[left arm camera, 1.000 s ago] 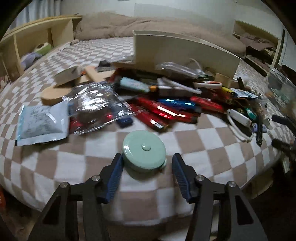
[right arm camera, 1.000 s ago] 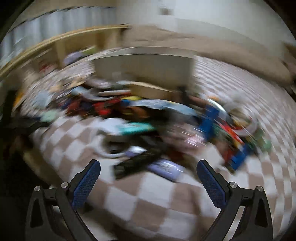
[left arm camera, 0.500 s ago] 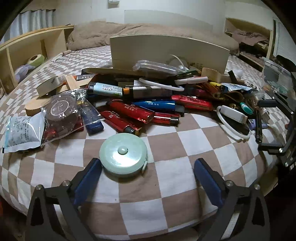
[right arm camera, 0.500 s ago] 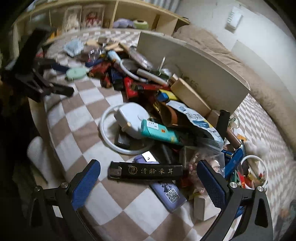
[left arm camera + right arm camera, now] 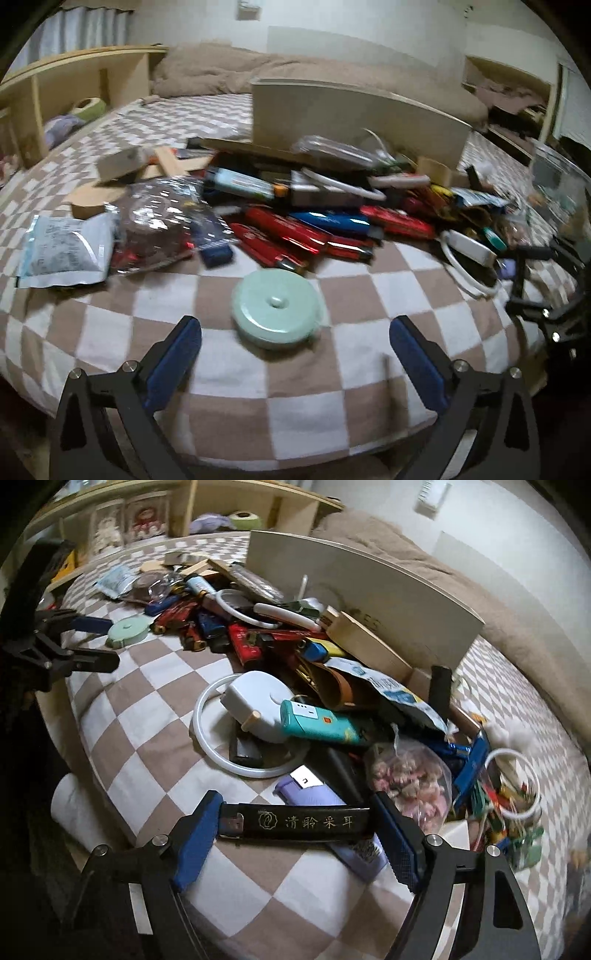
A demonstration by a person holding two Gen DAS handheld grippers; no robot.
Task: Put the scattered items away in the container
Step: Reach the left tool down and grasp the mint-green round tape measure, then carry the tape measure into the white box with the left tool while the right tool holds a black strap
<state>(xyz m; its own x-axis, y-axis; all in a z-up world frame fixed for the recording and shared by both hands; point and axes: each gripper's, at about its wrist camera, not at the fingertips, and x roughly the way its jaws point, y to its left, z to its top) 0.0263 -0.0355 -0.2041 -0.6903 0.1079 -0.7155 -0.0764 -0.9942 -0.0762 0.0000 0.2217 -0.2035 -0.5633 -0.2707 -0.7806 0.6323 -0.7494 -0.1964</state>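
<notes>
A round mint-green tape measure (image 5: pixel 275 304) lies flat on the checkered bedspread (image 5: pixel 369 288), just ahead of my left gripper (image 5: pixel 295 325). That gripper is open wide and its pads are clear of the tape measure. My right gripper (image 5: pixel 295 808) is closing on a black flat case with gold characters (image 5: pixel 295 821); its blue pads meet both ends. The case rests on a purple lighter (image 5: pixel 314 797). Each gripper shows in the other view: the right gripper (image 5: pixel 524 280), and the left gripper (image 5: pixel 98 642) by the tape measure (image 5: pixel 127 631).
A pile of red and blue lighters (image 5: pixel 317 229), a white cable loop (image 5: pixel 207 716), a white charger (image 5: pixel 255 701), a teal device (image 5: pixel 321 723) and bags covers the bed's middle. A beige board (image 5: pixel 351 118) stands behind it. A clear bin (image 5: pixel 557 184) is far right.
My left jaws opened wide off the tape measure, which stays on the bedspread. My right gripper sank to the black case and its jaws narrowed onto both ends.
</notes>
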